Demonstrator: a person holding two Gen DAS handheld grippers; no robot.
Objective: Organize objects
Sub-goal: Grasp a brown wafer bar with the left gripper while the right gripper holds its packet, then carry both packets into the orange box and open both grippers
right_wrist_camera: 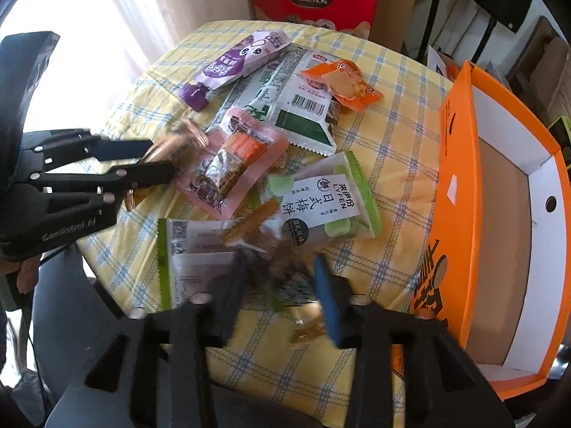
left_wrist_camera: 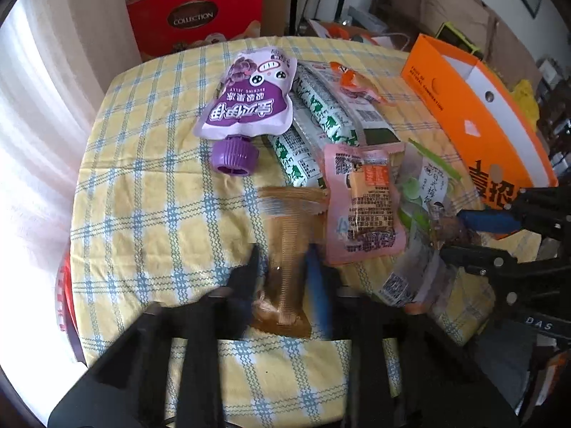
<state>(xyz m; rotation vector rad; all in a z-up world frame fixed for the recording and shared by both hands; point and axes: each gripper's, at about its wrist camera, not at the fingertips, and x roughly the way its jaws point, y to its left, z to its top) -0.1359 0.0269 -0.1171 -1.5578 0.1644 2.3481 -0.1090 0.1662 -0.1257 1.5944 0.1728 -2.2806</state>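
Left gripper (left_wrist_camera: 283,271): jaws pinching a brown translucent snack packet (left_wrist_camera: 285,249), at the near edge of the snack pile on the yellow-checked counter (left_wrist_camera: 150,192). Right gripper (right_wrist_camera: 282,285): jaws closed on a clear packet with dark contents (right_wrist_camera: 285,267), beside the green-and-white plum-cake packet (right_wrist_camera: 321,203). Orange cardboard box (right_wrist_camera: 460,185) stands open, right of pile.

- The left gripper (left_wrist_camera: 285,267) is matte black plastic, one of its fingers (left_wrist_camera: 318,285) faced with a blue pad.
- The right gripper (right_wrist_camera: 282,278) matches it: black frame, silver screws, a blue-padded finger.
- Pale lettering marks each gripper's body.
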